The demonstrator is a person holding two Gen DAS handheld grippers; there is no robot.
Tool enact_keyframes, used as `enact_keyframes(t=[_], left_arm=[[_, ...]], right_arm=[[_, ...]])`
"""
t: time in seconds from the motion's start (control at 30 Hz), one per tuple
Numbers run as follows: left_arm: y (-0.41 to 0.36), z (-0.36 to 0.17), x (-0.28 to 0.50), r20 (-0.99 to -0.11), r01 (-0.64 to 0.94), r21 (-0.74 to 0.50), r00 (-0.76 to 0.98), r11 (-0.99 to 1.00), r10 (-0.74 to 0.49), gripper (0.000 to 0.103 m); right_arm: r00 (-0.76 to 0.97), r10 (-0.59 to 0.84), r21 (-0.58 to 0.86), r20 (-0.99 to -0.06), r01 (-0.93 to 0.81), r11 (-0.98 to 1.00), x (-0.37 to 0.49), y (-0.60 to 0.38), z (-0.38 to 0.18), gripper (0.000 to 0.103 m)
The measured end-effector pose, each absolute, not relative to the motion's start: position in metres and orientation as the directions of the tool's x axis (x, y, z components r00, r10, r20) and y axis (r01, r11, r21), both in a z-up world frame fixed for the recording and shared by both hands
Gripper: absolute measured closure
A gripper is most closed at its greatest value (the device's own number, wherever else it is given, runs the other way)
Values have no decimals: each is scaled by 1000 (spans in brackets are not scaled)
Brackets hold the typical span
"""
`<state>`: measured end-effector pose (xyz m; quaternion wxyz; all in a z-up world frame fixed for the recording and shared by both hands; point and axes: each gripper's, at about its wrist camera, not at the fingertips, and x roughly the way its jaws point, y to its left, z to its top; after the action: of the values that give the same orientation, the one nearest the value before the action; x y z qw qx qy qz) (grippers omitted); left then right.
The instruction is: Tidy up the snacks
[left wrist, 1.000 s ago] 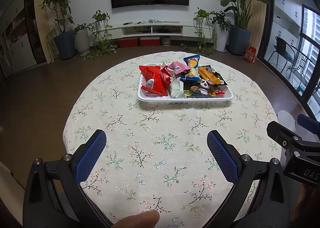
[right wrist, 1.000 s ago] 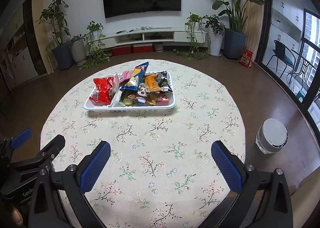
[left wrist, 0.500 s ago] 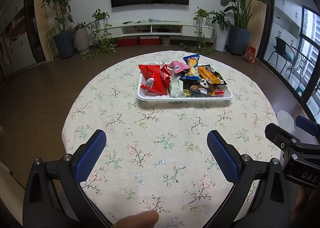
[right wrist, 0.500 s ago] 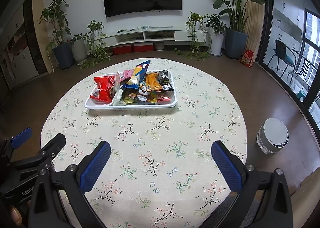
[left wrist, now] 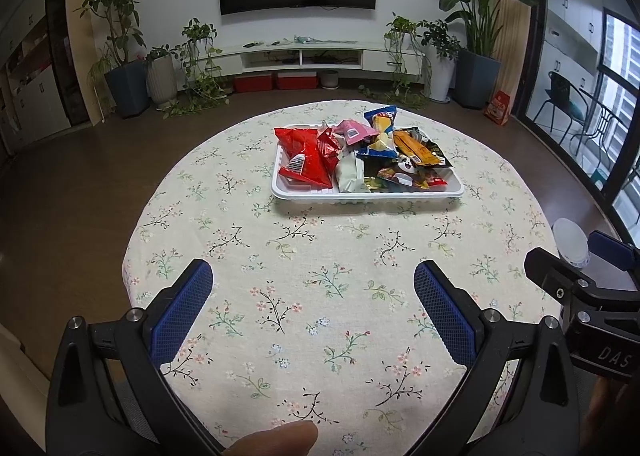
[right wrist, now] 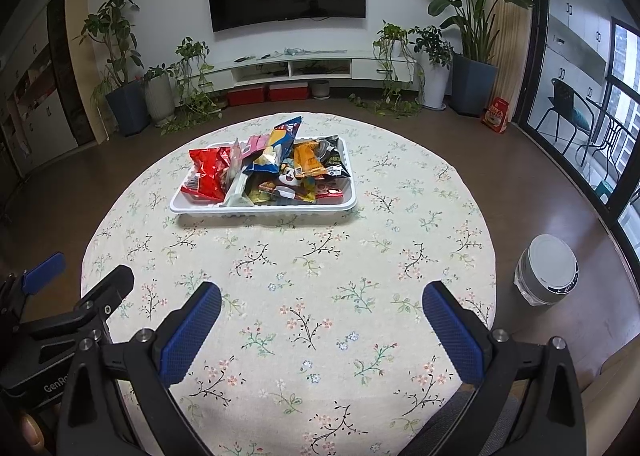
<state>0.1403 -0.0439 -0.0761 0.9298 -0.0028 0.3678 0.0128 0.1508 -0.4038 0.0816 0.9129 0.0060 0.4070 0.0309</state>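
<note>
A white tray (left wrist: 360, 195) (right wrist: 260, 210) sits on the far half of the round floral table, piled with snack packets: a red bag (left wrist: 306, 159) (right wrist: 206, 175) at its left end, a pink packet (left wrist: 352, 131), a blue packet (left wrist: 380, 135) (right wrist: 280, 143) and an orange one (left wrist: 412, 147) (right wrist: 306, 159). My left gripper (left wrist: 314, 280) hovers open over the near table, well short of the tray, with nothing between its blue pads. My right gripper (right wrist: 322, 304) is likewise open and empty, near the table's front edge.
The round table (left wrist: 320, 316) stands on a dark floor. A white-lidded bin (right wrist: 548, 276) stands on the floor to the right. Potted plants, a low TV shelf and a wall TV line the far wall. A fingertip (left wrist: 276, 442) shows at the bottom edge.
Both grippers have drawn back slightly from the tray, so more of the table shows. Neither jaw has changed and the snacks lie as before.
</note>
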Motion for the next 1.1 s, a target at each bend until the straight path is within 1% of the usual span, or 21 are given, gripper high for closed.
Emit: enact_keyframes(t=[1.1], left_arm=[[-43, -77, 141, -685, -26, 2, 728, 1000, 20, 1]], right_arm=[[655, 65, 32, -753, -62, 998, 147, -402, 74, 0]])
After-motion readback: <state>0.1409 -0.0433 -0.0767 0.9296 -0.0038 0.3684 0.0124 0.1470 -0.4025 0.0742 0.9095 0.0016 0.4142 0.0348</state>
